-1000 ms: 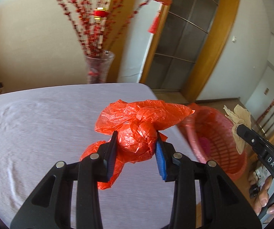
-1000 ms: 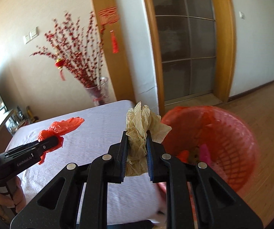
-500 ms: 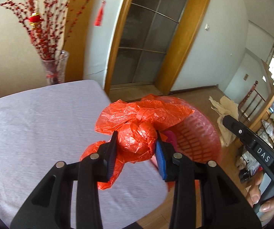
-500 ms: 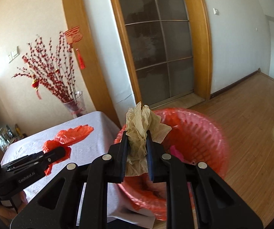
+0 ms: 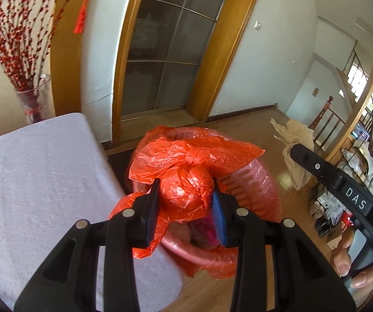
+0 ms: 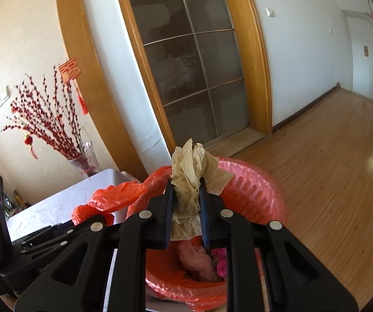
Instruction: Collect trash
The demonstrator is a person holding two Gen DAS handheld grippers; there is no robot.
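Observation:
My left gripper (image 5: 186,195) is shut on a crumpled red plastic bag (image 5: 186,182), held over the near rim of the pink trash basket (image 5: 254,187). The basket is lined with red plastic and stands on the floor beside the table. My right gripper (image 6: 187,192) is shut on a wad of crumpled beige paper (image 6: 189,179), held above the same pink trash basket (image 6: 251,195). Pink scraps (image 6: 199,257) lie inside it. In the right wrist view the red bag (image 6: 108,200) and the left gripper's body show at the left. The beige paper (image 5: 295,140) also shows in the left wrist view.
A table under a pale lilac cloth (image 5: 30,182) lies to the left of the basket. A glass vase of red branches (image 5: 34,98) stands at its far edge. Behind is a glazed door in a wood frame (image 6: 194,59). Wood floor (image 6: 342,156) stretches right.
Both grippers have swung right, away from the table, carrying the red bag and the beige paper. The basket has come under and in front of each.

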